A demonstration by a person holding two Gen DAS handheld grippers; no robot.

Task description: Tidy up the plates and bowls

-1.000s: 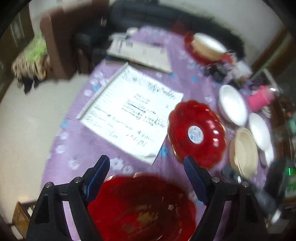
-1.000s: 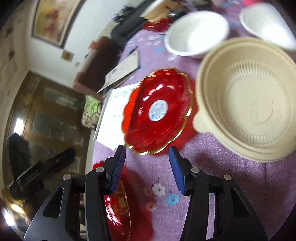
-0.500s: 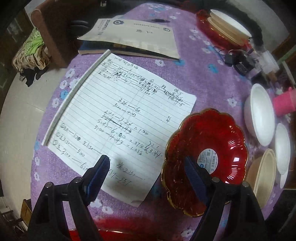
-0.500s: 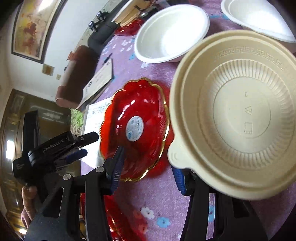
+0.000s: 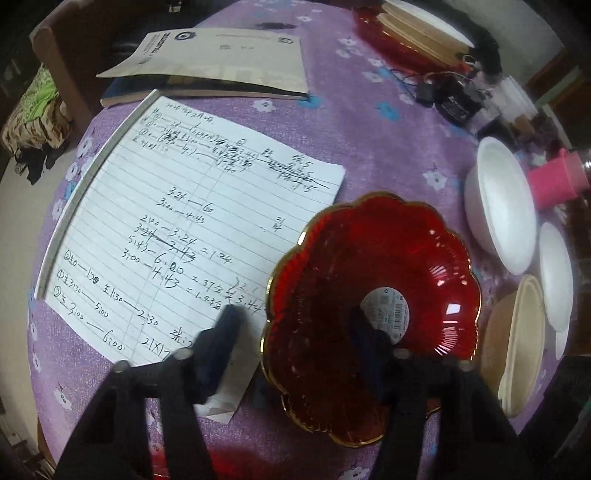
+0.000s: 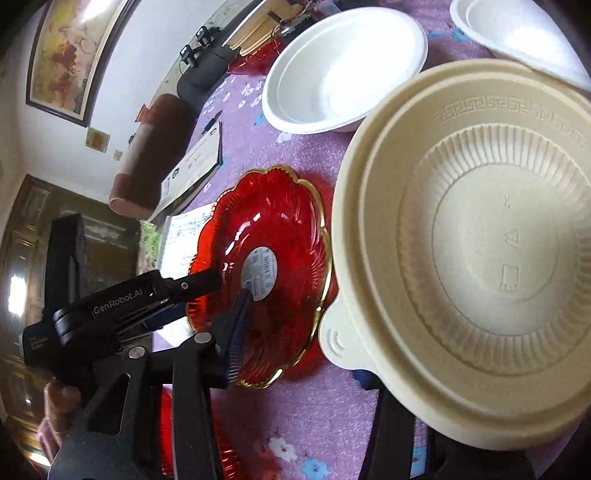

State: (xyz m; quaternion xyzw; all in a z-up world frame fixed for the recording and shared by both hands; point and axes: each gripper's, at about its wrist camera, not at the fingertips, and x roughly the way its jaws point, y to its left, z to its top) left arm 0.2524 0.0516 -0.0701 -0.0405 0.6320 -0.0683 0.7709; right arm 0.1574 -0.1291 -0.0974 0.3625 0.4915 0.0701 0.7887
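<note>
Red and gold-rimmed, a scalloped plastic plate (image 5: 369,295) sits on the purple flowered cloth of the desk (image 5: 388,122), toward its near edge, partly overlapping a handwritten lined sheet (image 5: 184,229). We hold the left tool (image 5: 295,332) pointing steeply down over the plate's near left rim, one finger outside above the sheet and the other inside the dish; its jaws have just been closing with that rim between them, yet the outer finger shows a gap to the rim, so we read it as not yet clamped. Just beside the plate, toward the desk's right edge, lies a beige ribbed bowl (image 6: 480,258), its small tab touching or overhanging the plate's edge. The right tool (image 6: 301,354) reaches in there: one finger hovers over the red plate, the other is hidden under the bowl's rim, and its jaws have also just been closing around the tab without visibly pressing it. Two white bowls (image 5: 498,206) (image 5: 556,273) wait further along the right edge, and a stack of dishes (image 5: 417,33) stands at the far edge. We judge the step to be taking hold of the red plate and the beige bowl for sorting. Next, each tool needs to finish closing firmly on its thin rim, then lift level so the slippery plastic does not twist free or drag the paper.
</note>
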